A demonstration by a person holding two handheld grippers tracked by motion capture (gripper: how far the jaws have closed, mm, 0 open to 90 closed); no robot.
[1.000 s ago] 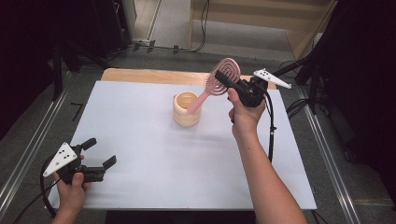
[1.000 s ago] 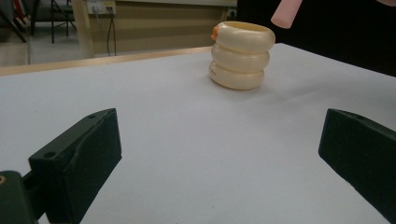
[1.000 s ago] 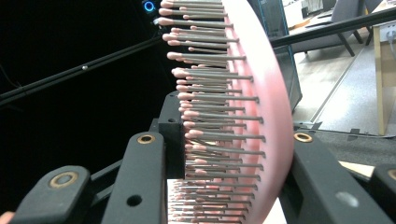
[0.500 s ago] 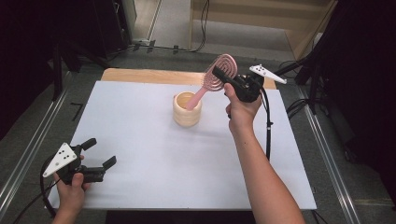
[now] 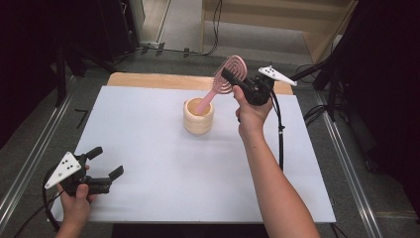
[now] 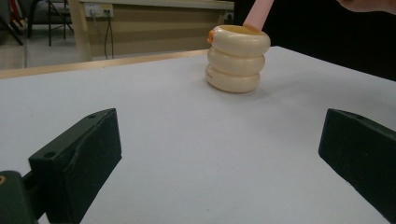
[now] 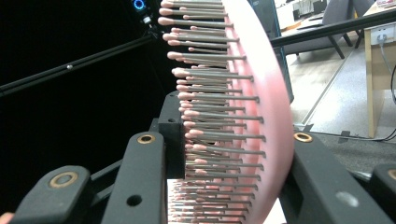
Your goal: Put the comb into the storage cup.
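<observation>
High view: the right gripper [image 5: 233,82] is clamped on the head of a pink hairbrush [image 5: 224,84], whose handle tip sits inside the cream ribbed cup [image 5: 198,117] at the middle of the white table [image 5: 148,139]. The left gripper [image 5: 106,163] rests at the near left edge, jaws spread, holding nothing.

Left gripper view: both jaws stand wide apart; the cup stands well ahead.

Right gripper view: the jaws press the brush's bristles and back.
</observation>
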